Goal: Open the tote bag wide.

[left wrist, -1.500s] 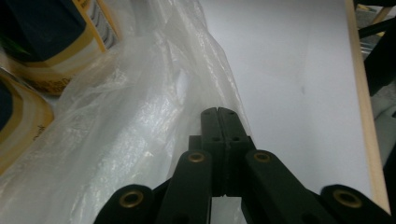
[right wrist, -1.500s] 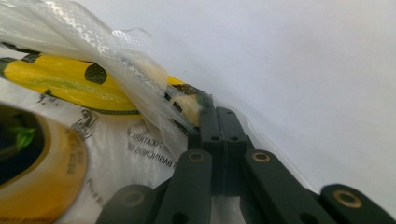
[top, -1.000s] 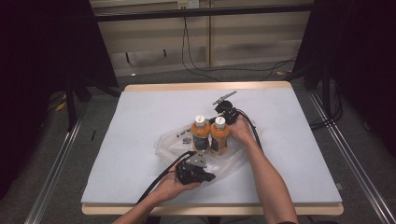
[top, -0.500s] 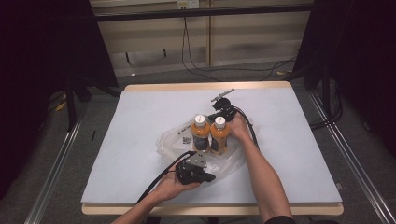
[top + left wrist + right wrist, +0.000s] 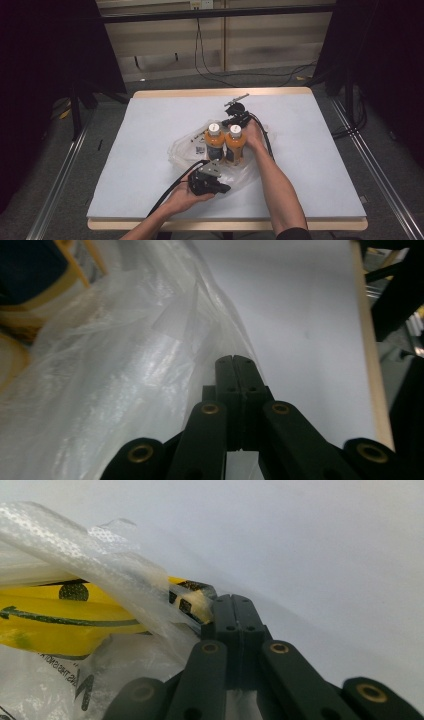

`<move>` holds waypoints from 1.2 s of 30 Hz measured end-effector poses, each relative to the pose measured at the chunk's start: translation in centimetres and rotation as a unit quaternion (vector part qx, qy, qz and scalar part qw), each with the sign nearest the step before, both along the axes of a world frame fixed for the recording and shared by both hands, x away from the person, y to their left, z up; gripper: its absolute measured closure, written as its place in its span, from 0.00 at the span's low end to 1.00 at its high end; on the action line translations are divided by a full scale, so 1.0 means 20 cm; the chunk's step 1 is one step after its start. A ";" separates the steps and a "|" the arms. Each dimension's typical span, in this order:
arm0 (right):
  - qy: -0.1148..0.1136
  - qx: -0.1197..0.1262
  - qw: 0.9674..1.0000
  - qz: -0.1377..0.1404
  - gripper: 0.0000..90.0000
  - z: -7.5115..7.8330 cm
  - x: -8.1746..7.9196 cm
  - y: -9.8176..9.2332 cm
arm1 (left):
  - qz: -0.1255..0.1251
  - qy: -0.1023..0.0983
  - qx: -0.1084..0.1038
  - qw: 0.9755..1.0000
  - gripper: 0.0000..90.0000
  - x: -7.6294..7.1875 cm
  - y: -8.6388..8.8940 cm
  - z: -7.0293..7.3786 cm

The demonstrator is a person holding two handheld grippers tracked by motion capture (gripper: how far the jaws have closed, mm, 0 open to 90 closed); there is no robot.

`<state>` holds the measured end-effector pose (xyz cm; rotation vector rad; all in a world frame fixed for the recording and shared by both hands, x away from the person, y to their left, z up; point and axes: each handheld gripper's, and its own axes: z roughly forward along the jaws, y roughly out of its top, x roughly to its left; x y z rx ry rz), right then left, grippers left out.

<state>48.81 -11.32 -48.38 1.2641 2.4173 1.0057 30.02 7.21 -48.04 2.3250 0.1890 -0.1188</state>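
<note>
Clear plastic bag (image 5: 186, 152) lies about mid-table (image 5: 325, 170), mouth spread, with two orange bottles (image 5: 225, 145) standing upright side by side on or in it, white caps up. From the high view I can't tell whether the film is already under and around both bottles or only bunched at their base.

Left claw (image 5: 214, 186) is on the near side of the bottles, clenched on the bag edge: in the left gripper view the jaws sit fully together with film running out from between them, and the bag (image 5: 115, 365) billows off to one side. Right claw (image 5: 233, 602) is on the far side of the bottles, also clamped; in the right gripper view a fold of film (image 5: 125, 580) leads into the closed jaws, with a yellow bottle label (image 5: 65, 620) just beside them, behind the plastic.

Status as I read it:
- Done: both bottles grouped upright and touching each other; bag gripped at two opposite points either side of them.
- Left: bag walls are low, crumpled around the bottle bases, caps and shoulders fully exposed. Film needs pulling up over the bottles, or the mouth drawing shut.

Judgement: roughly mid-task, bagging step in hand. Risk is tipping a bottle if one side gets lifted faster than the other, since thin film gives no support.
</note>
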 end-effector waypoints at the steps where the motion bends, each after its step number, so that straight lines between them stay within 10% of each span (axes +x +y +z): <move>1: 0.001 0.003 1.000 0.001 1.00 0.00 0.00 0.00 | 0.008 -0.004 0.001 1.000 1.00 0.01 0.00 0.00; 24: -0.053 0.092 0.994 0.013 1.00 0.24 -0.19 -0.17 | 0.066 0.001 -0.073 0.995 0.93 0.08 0.11 0.12; 36: -0.091 0.113 0.989 0.030 0.90 0.31 -0.43 -0.31 | 0.118 -0.037 -0.105 0.987 0.61 0.10 0.22 0.20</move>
